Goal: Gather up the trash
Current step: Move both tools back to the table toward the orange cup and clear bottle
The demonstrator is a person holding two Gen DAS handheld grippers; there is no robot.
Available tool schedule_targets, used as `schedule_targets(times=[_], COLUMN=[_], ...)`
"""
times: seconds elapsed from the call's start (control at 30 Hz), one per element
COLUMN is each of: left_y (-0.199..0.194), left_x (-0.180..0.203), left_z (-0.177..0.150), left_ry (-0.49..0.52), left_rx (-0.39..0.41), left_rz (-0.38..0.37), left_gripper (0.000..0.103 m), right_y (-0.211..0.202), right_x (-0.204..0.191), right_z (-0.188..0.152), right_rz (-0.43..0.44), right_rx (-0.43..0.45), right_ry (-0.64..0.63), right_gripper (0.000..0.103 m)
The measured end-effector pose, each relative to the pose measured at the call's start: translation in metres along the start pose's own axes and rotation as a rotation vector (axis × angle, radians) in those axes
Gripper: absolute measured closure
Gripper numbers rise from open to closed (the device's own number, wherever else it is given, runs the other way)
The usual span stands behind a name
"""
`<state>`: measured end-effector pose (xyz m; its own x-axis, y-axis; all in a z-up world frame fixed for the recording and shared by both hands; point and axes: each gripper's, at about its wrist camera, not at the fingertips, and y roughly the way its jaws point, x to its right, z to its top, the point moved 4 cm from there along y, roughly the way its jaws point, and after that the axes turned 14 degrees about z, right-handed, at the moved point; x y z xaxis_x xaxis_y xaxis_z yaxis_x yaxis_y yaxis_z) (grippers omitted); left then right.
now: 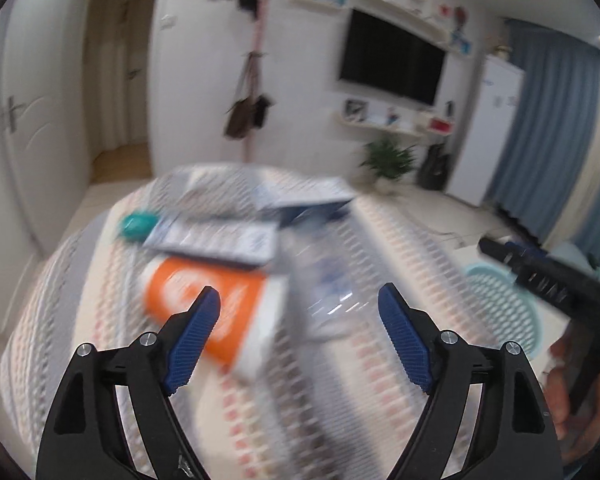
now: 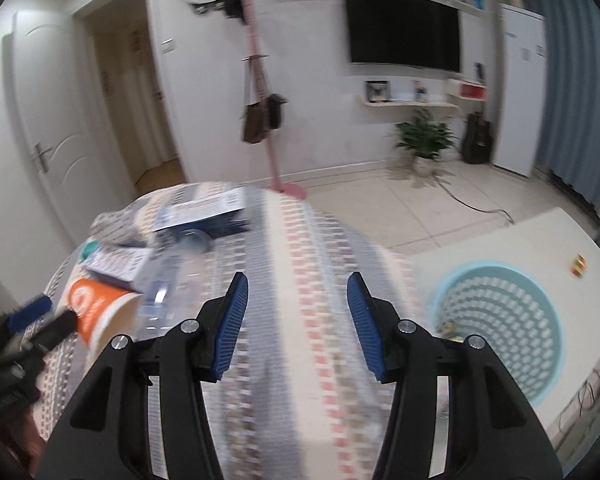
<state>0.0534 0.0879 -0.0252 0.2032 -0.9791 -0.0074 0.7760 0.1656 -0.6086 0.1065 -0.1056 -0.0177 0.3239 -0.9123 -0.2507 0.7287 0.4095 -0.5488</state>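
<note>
Trash lies on a patterned cloth: an orange and white carton, a clear plastic bottle, a flat blue-white box, a second box and a teal object. My left gripper is open and empty, just above the carton and bottle. My right gripper is open and empty over bare cloth, to the right of the trash. The carton, bottle and left gripper's fingertips show at its left. A light blue mesh basket stands on the floor at right.
The basket also shows in the left wrist view behind the right gripper. A pink coat stand, a potted plant, a guitar and a white cabinet stand along the far wall.
</note>
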Motion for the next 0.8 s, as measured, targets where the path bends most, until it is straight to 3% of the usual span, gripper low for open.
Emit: schedule_targets(times=[0.27, 0.37, 0.7, 0.8], left_y=[0.043, 0.05, 0.034, 0.027], left_x=[-0.021, -0.028, -0.097, -0.115], left_z=[-0.027, -0.032, -0.043, -0.049], left_ry=[0.02, 0.021, -0.034, -0.034], left_rx=[-0.108, -0.128, -0.15, -0.163], left_rz=[0.129, 0.159, 0.189, 0.144], left_gripper=[0.024, 0.029, 0.034, 0.033], right_y=[0.042, 0.054, 0.082, 0.087], right_x=[-0.055, -0.065, -0.08, -0.085], right_z=[-0.009, -0.01, -0.012, -0.014], right_rz=[0.065, 0.093, 0.142, 0.152], right_rx=[-0.075, -0.103, -0.158, -0.169], right_ry=[-0.089, -0.086, -0.048, -0.048], right_gripper=[0.055, 0.055, 0.055, 0.055])
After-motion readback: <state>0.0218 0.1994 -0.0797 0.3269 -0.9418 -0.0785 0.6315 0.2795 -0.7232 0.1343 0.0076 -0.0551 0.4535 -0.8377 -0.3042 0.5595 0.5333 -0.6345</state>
